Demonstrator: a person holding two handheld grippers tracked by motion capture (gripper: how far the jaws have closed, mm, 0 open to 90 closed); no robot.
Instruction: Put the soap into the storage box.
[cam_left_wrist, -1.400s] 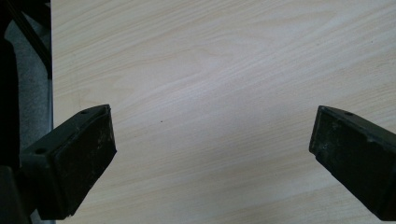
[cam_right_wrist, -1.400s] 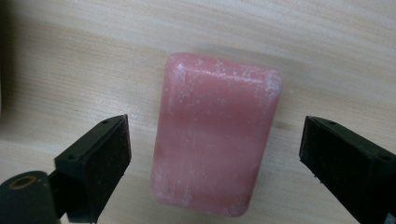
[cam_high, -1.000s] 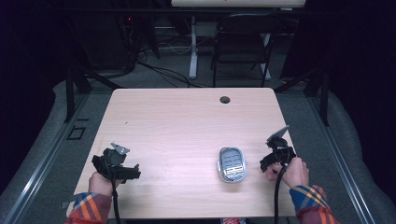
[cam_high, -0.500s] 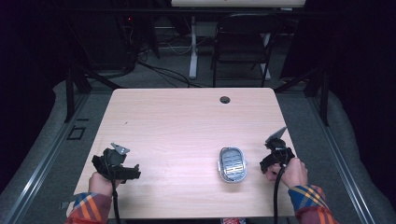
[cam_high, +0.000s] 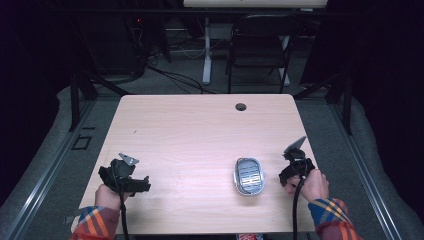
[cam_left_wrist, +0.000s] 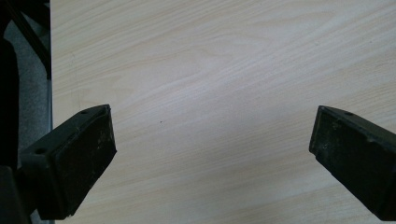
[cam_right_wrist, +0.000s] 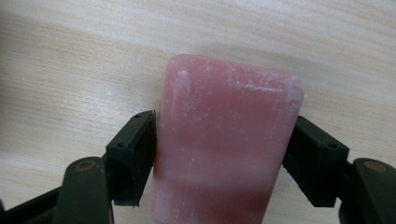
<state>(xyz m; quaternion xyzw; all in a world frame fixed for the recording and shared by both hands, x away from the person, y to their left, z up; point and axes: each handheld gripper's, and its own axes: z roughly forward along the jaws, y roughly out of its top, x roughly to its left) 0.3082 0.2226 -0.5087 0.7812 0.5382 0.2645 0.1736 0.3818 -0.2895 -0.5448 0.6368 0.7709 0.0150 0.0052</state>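
Jaws of our right gripper (cam_right_wrist: 219, 158) clamp a pink bar of soap (cam_right_wrist: 224, 149) from both sides, while those of our left gripper (cam_left_wrist: 210, 158) stand wide apart over bare wood, holding nothing.

On the light wooden table (cam_high: 200, 125), seen from above, our right gripper (cam_high: 295, 167) sits near the right edge with the grey soap dish (cam_high: 249, 176) just beside it, toward the middle; our left gripper (cam_high: 125, 176) waits well apart at the near left. We judge the step in hand to be carrying the soap to that dish. To do it well, we would keep the squeeze even, since soap tends to slip, keep the bar level, and line its long side up with the dish's long side before lowering.

Close up, the soap is a rounded rectangular block, dusty rose, with a paler band across its middle and whitish, powdery scuffing along its edges and corners. It appears to rest on or just above the wood; we cannot tell which.
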